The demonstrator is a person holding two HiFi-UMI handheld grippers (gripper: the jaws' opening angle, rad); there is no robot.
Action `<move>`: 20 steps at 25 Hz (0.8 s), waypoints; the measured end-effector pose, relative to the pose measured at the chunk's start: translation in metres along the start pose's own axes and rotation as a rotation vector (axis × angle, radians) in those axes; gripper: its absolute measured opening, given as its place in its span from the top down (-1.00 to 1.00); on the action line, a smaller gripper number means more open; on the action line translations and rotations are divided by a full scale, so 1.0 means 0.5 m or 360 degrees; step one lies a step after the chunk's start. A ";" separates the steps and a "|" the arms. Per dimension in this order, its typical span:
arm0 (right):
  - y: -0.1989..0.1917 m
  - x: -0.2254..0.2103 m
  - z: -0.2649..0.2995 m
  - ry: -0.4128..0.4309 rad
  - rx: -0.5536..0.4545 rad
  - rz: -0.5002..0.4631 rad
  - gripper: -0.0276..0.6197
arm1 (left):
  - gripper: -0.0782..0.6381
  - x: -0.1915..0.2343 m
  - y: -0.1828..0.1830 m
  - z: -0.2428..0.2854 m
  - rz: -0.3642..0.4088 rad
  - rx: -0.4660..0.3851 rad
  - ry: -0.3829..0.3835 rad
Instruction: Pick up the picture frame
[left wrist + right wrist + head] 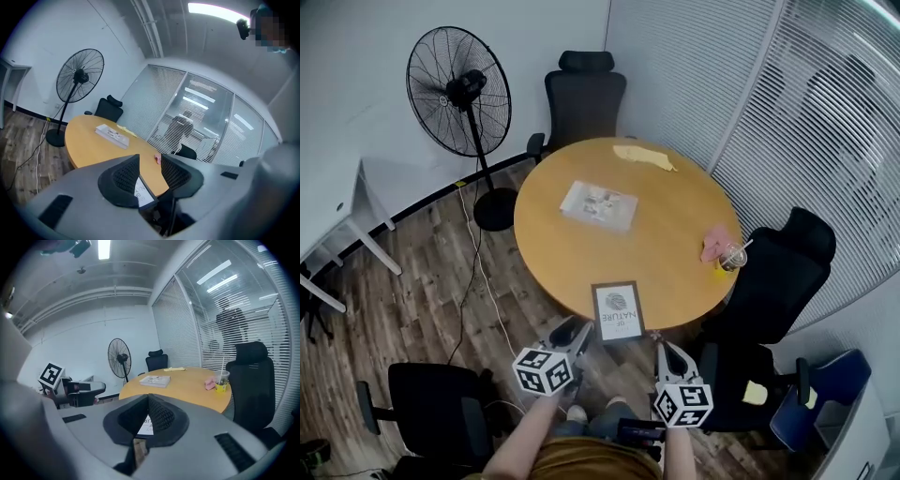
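The picture frame (617, 311), dark-edged around a white print, lies at the near edge of the round wooden table (675, 206). My left gripper (583, 330) sits just off its lower left corner. In the left gripper view the jaws of that gripper (150, 157) stand apart, open, and a corner of the frame (143, 192) shows in the gap. My right gripper (660, 345) is close to the lower right corner. Seen from its own view, this gripper (148, 396) has its tips meeting, shut. The frame (146, 425) shows behind them, and contact is not visible.
On the table lie a booklet (598, 204), a yellow cloth (644, 157), a pink item (713, 242) and a drink cup (731, 258). Black chairs (581, 98) (783, 272) (441, 403) ring it. A floor fan (461, 94) stands left; glass walls with blinds run right.
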State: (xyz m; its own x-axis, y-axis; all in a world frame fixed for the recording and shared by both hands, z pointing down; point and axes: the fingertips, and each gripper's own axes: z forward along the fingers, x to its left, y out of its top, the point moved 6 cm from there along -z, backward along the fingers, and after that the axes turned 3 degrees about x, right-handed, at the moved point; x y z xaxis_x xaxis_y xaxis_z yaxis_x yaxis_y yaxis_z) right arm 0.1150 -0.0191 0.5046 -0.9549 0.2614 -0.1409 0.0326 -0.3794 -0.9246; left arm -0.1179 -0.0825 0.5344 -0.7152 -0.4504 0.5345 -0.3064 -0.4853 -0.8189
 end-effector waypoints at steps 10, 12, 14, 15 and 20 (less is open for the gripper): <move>0.005 -0.020 0.025 0.0006 0.0000 -0.0021 0.88 | 0.35 0.017 0.006 0.029 -0.0006 0.0022 0.0011; 0.001 -0.024 0.031 0.0013 0.0006 -0.0019 0.88 | 0.35 0.013 0.004 0.033 0.0001 0.0033 0.0000; -0.002 -0.025 0.037 0.0029 0.0013 -0.0025 0.88 | 0.35 0.015 0.000 0.039 0.0003 0.0047 0.0004; -0.003 -0.026 0.040 0.0036 0.0019 -0.0032 0.88 | 0.35 0.017 -0.002 0.043 0.0001 0.0054 0.0009; -0.014 -0.045 0.056 0.0038 0.0058 -0.0034 0.88 | 0.35 0.024 -0.018 0.070 -0.0021 0.0109 0.0022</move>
State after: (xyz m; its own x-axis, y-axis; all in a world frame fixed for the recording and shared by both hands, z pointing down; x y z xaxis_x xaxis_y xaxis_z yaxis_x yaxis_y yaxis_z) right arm 0.1282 -0.0471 0.5240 -0.9479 0.2909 -0.1300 0.0010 -0.4052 -0.9142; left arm -0.1020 -0.1097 0.5553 -0.7202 -0.4331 0.5420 -0.2727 -0.5416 -0.7952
